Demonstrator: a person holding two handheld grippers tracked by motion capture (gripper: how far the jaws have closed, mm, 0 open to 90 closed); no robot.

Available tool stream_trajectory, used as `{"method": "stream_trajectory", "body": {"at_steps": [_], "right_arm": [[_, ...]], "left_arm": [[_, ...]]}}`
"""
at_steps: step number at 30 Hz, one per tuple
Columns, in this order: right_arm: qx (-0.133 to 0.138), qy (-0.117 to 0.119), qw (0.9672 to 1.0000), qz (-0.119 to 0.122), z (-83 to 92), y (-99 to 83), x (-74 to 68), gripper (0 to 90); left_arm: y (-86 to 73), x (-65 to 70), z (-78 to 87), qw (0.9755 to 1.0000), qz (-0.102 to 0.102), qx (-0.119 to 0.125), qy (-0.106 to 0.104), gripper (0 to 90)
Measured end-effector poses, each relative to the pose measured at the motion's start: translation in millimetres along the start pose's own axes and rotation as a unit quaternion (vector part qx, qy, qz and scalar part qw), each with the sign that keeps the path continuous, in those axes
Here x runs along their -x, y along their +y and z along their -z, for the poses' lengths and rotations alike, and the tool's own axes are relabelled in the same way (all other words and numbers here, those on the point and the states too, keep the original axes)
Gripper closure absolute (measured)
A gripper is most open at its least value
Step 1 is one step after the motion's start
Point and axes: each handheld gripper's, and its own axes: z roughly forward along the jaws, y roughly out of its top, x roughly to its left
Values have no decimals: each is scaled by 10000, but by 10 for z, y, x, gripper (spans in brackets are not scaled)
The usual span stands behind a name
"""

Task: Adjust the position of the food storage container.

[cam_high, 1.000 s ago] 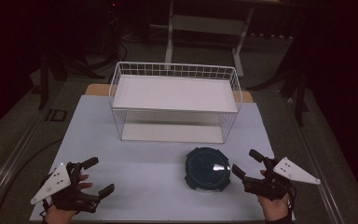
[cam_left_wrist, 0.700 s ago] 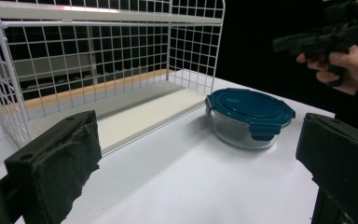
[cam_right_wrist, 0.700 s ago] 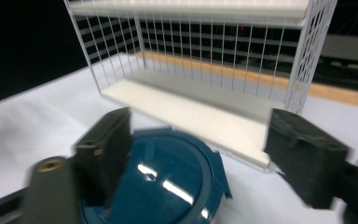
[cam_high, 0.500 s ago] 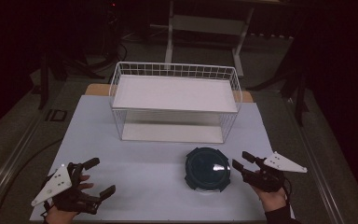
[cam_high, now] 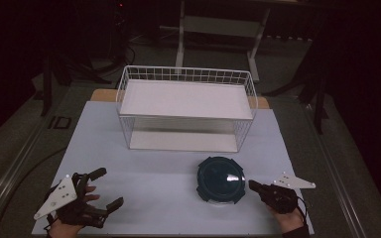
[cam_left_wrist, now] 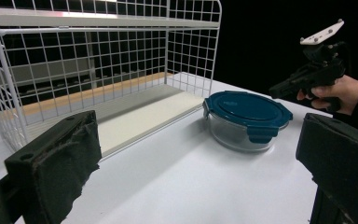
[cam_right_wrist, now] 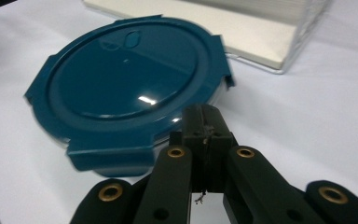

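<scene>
at lower left of the high view, the person's left hand [cam_high: 67,225] holds the black two-jaw left gripper [cam_high: 106,188] low over the pale white table top [cam_high: 149,188], its jaws standing wide apart with nothing between them. the left gripper view looks out between those two padded black jaws, one at lower left of the frame and one at lower right, with bare table in the gap.

across the upper middle of the high view stands a white wire rack with a flat white shelf [cam_high: 186,99], set on the far half of the table; in the left gripper view the rack [cam_left_wrist: 98,60] takes up the upper left.

below and right of the rack, at lower middle right of the high view, sits a round clear glass container with a dark teal clip-on lid [cam_high: 220,179], upright on the table and lid on. in the left gripper view the container [cam_left_wrist: 247,112] sits right of centre, near the rack's front corner but apart from it.

at lower right of the high view, the black two-jaw right gripper [cam_high: 252,185], held in the person's right hand [cam_high: 290,218], points at the container's right edge, just beside it. its jaws have just been closing and now meet, pads pressed together on nothing, as the right gripper view shows, with the teal lid [cam_right_wrist: 126,79] just beyond the joined tips [cam_right_wrist: 204,122]. whether the tips touch the lid's rim cannot be told.
</scene>
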Motion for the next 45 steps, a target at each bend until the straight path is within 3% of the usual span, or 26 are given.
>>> {"method": "stream_trajectory", "body": {"at_steps": [4,8,15,23,24,27,29,31,33,37,42,45], "right_arm": [[-69,117,9998,133,-15,-26,-36,899],[-187,189,9996,136,-43,-51,-54,900],[-149,236,9995,119,-35,-52,-93,900],[-178,464,9987,116,-106,-22,-190,900],[-187,619,9979,108,-136,-14,-222,900],[-201,731,9971,115,-163,-6,-259,900],[-166,1003,9948,112,-197,0,-300,900],[-147,978,9950,152,-198,10,-310,900],[-64,791,9966,203,-185,50,-300,900],[-57,664,9978,18,-150,26,-198,900],[-321,945,9950,70,-200,-51,-251,900],[-401,994,9942,120,-235,-72,-284,900]], "left_arm": [[-1,-2,-5,10000,0,-5,2,2],[-2,-3,-6,10000,0,-7,3,2],[-6,-6,-12,10000,-7,-19,4,2],[-6,0,-29,10000,-43,-47,-10,1],[-7,2,-29,10000,-55,-58,-2,2],[-8,1,-29,10000,-49,-53,-7,2],[-8,-1,-30,10000,-53,-53,3,2],[-7,1,-29,10000,-59,-55,3,2],[-6,5,-25,10000,-61,-54,6,2],[-9,5,-13,10000,-71,-55,28,2],[-8,6,-15,9999,-85,-59,29,2],[-9,6,-19,9999,-78,-60,29,2]]}}
